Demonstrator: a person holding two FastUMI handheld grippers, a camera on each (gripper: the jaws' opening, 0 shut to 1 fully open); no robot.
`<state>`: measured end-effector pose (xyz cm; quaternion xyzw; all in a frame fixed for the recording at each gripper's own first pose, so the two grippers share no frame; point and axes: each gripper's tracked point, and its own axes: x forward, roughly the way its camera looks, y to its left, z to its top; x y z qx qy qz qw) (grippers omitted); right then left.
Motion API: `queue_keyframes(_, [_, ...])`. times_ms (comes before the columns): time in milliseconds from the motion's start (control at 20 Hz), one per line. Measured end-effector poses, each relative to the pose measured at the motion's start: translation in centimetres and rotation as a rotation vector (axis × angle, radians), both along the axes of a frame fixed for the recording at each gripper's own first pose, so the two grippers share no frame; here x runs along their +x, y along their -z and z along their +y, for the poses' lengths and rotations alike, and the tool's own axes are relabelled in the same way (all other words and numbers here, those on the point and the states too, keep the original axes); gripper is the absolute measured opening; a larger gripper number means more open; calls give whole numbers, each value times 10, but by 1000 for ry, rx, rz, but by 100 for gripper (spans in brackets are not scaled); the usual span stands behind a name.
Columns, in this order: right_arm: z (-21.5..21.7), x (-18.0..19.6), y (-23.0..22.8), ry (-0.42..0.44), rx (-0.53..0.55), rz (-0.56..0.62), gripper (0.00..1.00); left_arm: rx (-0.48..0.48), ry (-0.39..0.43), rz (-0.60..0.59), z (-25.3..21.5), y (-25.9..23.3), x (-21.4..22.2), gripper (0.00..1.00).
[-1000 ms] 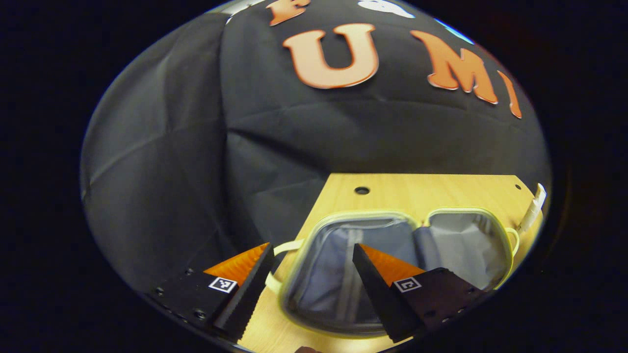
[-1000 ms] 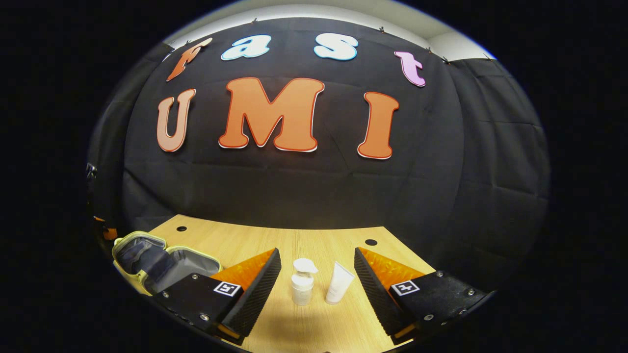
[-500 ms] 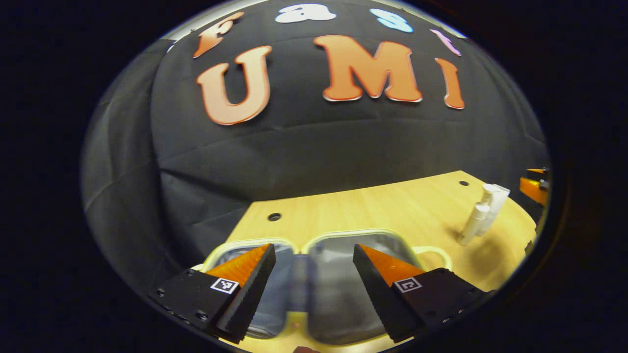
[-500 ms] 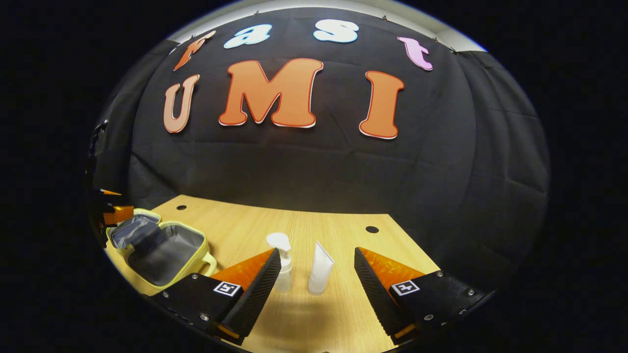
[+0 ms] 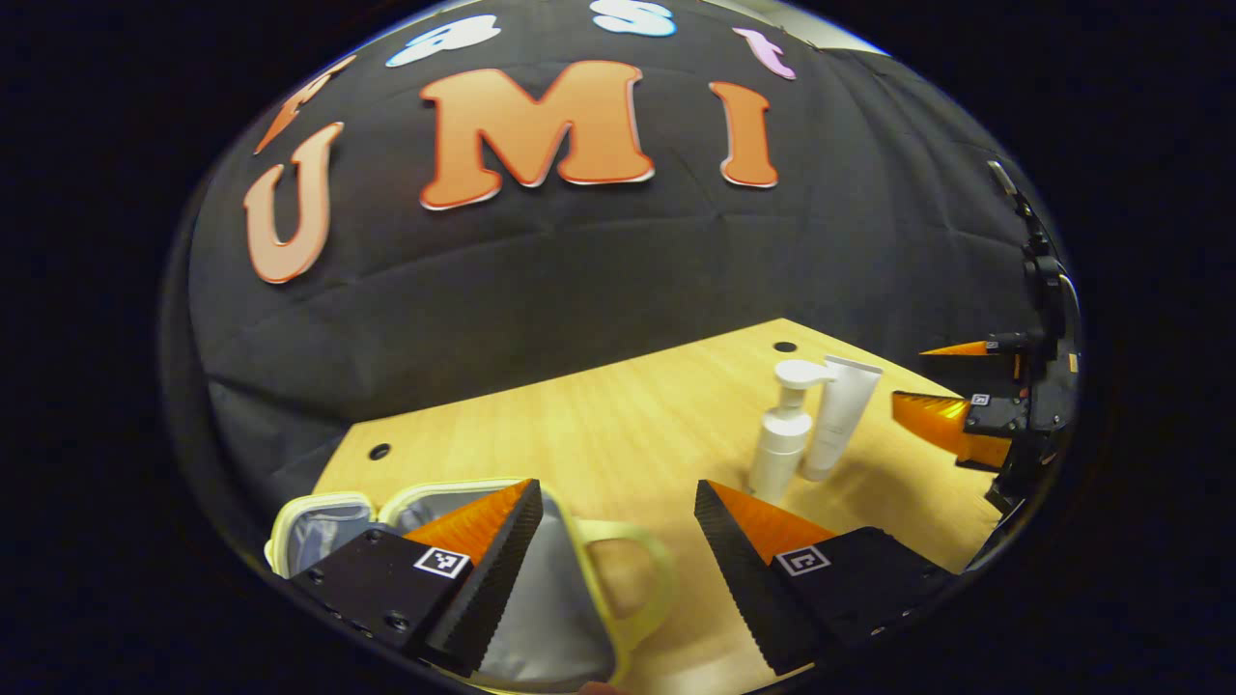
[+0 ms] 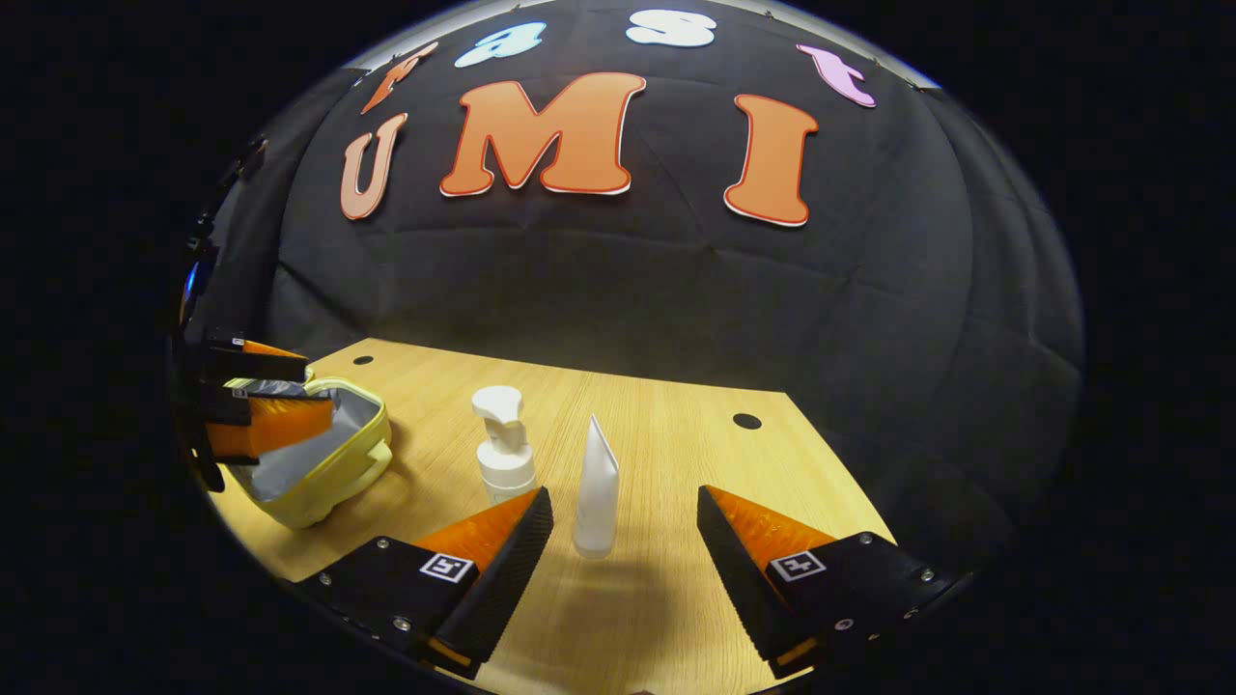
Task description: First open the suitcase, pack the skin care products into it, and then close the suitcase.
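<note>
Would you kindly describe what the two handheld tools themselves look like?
The left tool and right tool look alike. Each has two wedge-shaped fingers that taper to points and have finely ridged inner faces. Each finger's blocky base carries a small square black-and-white marker and several round screws.

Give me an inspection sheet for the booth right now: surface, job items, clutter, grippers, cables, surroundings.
Surface: light wooden table, with round holes near its far edge.
Job's things: yellow-rimmed suitcase lies open, grey lining showing; white pump bottle and white tube stand upright side by side on the table, outside the case.
Clutter: nothing seen.
Grippers: left gripper open, over the suitcase's handle end; right gripper open, with the tube standing ahead between its fingers, not gripped.
Cables: nothing seen.
Surroundings: black cloth wall behind the table.
</note>
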<state>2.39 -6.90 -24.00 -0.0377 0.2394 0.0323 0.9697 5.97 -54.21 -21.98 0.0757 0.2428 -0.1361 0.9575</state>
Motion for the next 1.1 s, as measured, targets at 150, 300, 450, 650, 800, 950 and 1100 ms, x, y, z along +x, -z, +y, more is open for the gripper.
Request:
queue_keyframes(150, [-4,0,16,-34,13,27,96,-22,69,27,-49,18,3,99])
queue_keyframes(300, [-5,0,26,-63,16,42,96,-38,106,61,-89,44,13,99])
queue_keyframes(450, [-6,1,37,-94,8,55,96,-69,120,98,-121,75,28,99])
queue_keyframes(650, [-6,5,50,-129,3,72,96,-106,104,148,-139,116,43,99])
queue_keyframes(800, [-5,12,63,-150,3,86,96,-160,80,174,-145,136,55,93])
queue_keyframes(950, [0,22,81,-165,-1,110,96,-168,83,185,-156,144,64,75])
queue_keyframes(1100, [10,32,94,-183,26,126,96,-158,74,201,-152,141,66,60])
